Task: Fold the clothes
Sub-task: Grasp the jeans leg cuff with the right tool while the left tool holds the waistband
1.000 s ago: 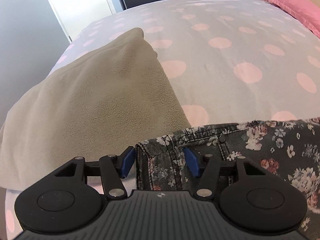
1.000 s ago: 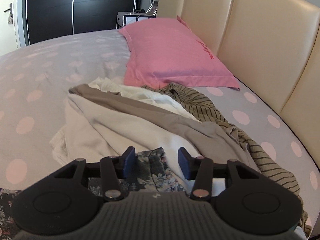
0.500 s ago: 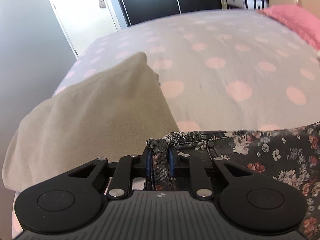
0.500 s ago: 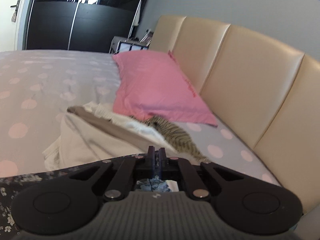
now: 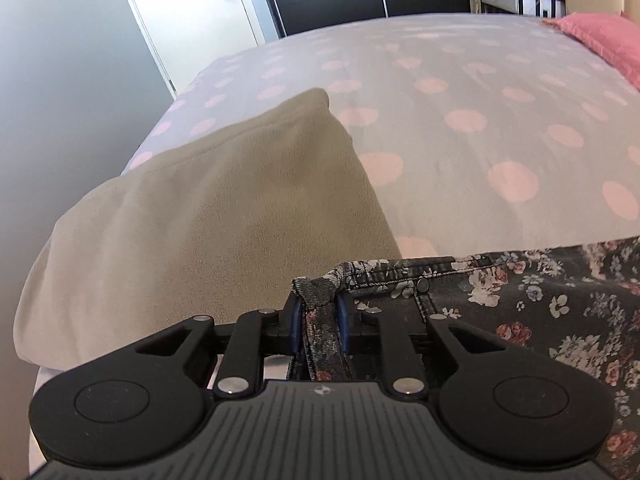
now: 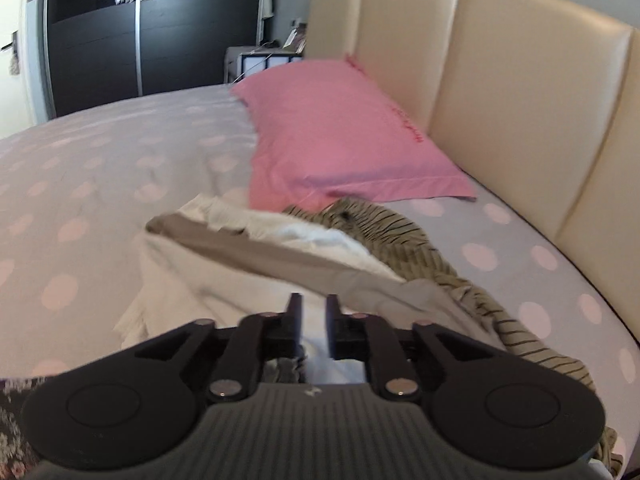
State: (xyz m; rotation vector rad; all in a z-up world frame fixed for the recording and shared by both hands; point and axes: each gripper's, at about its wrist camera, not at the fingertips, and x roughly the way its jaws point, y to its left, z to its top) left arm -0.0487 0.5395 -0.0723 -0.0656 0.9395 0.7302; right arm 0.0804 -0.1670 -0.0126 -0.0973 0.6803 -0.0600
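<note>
Floral denim garment [image 5: 560, 304]: corner pinched in my left gripper [image 5: 319, 322], unfolded. Right gripper [image 6: 313, 322]: jaws slightly apart, grip uncertain. Folded beige fleece [image 5: 208, 216] left; loose heap [image 6: 304, 252] far right.

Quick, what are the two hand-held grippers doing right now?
Left hand-held gripper: shut on the floral jeans at the waistband corner.
Right hand-held gripper: nearly shut; whether it grips anything cannot be told.

Bed [image 5: 460, 92]: carried everything.
Folded beige fleece garment [image 5: 208, 220]: lay left of the dark floral denim garment [image 5: 540, 300].
Pink pillow [image 6: 340, 136]: lay against the cream padded headboard [image 6: 500, 60], behind the heap of loose clothes [image 6: 280, 256].
</note>
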